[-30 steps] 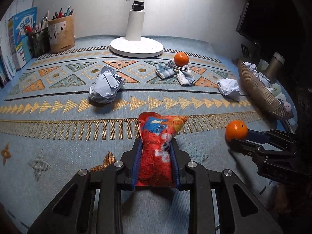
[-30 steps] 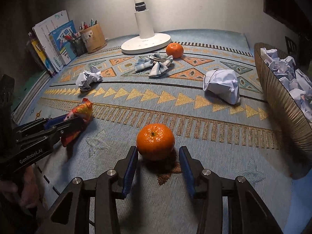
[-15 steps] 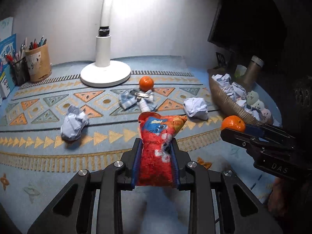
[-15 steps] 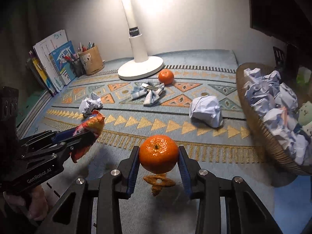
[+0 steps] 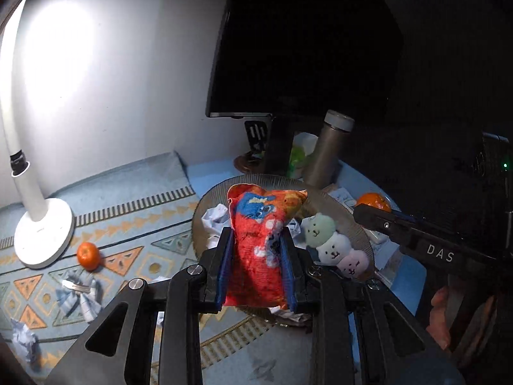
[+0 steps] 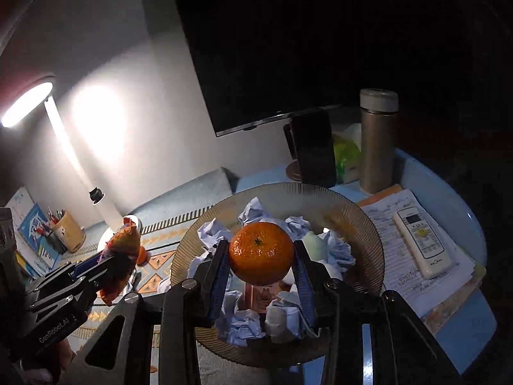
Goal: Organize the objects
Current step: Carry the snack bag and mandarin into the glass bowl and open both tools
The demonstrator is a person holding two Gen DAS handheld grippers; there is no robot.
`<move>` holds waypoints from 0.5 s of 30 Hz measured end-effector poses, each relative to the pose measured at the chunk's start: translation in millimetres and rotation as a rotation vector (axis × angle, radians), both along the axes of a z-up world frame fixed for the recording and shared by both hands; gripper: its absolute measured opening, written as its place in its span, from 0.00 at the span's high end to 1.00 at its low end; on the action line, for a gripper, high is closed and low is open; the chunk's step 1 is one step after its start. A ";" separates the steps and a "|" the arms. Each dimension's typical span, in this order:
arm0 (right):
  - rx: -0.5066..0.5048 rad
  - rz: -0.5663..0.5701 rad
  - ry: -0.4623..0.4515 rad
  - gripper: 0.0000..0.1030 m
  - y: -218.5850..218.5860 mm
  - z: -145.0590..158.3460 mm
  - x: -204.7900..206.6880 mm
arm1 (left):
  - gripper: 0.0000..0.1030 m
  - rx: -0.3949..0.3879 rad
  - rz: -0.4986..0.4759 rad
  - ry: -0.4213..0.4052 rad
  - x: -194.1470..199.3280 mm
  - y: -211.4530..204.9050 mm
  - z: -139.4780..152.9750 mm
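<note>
My left gripper (image 5: 256,250) is shut on a red and blue snack bag (image 5: 259,240), held upright above the near rim of a ribbed brown bowl (image 5: 205,202). In the right wrist view my right gripper (image 6: 261,256) is shut on an orange (image 6: 261,253), hanging over the same bowl (image 6: 368,240), which holds several crumpled paper balls (image 6: 211,234). A stick of three pastel plush faces (image 5: 333,247) lies in the bowl. The right gripper with its orange (image 5: 373,200) shows at the right of the left wrist view; the left gripper with the bag (image 6: 121,243) shows at the left of the right wrist view.
A second orange (image 5: 88,255), a checked cloth with a metal clip (image 5: 80,295) and a paper ball (image 5: 24,343) lie on the patterned mat. A white lamp base (image 5: 41,234), a steel flask (image 6: 376,141), a remote on papers (image 6: 421,243), a phone stand (image 6: 312,150) and a dark monitor (image 5: 304,41) surround the bowl.
Both grippers rose off the mat and swung right to hang over the bowl. The right gripper closed on the orange and lifted it; the left kept the bag.
</note>
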State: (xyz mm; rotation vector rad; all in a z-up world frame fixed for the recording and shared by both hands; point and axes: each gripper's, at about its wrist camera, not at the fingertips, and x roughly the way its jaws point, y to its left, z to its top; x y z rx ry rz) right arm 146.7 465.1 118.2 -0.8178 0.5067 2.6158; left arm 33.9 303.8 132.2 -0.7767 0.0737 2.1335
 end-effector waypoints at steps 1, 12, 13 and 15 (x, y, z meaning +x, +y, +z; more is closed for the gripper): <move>0.001 -0.008 -0.005 0.64 4.4 -1.4 0.3 | 0.76 -0.003 -0.004 -0.003 -1.0 8.8 -1.9; -0.036 0.023 -0.091 0.58 19.8 -34.6 -20.3 | 0.52 -0.100 0.024 -0.063 -14.1 51.6 -36.8; -0.036 0.023 -0.094 0.58 20.0 -36.5 -20.1 | 0.52 -0.105 0.034 -0.057 -12.4 50.0 -38.2; -0.040 0.027 -0.087 0.58 18.6 -37.1 -17.5 | 0.52 -0.105 0.039 -0.058 -10.5 45.7 -39.5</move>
